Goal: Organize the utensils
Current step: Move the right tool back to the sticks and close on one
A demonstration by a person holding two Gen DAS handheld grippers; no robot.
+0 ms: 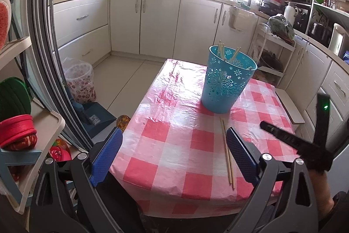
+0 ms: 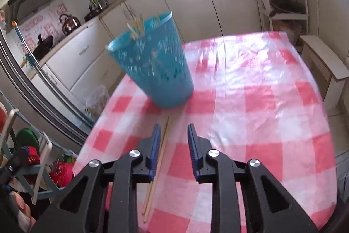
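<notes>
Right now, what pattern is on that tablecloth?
The tablecloth has pink-red and white checks, clearest in the left wrist view.

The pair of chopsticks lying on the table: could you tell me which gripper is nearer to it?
Right. The right gripper is low over the chopsticks, open, its left pad beside them. The left gripper is open too, held back at the table's near edge.

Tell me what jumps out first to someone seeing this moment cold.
The tall turquoise basket stands out, upright near the middle of the red-and-white checked tablecloth, with several chopsticks poking above its rim. A loose pair of chopsticks lies on the cloth in front of it. The right tool hangs over that pair with its jaws slightly apart, the sticks beside its left finger and not gripped.
</notes>
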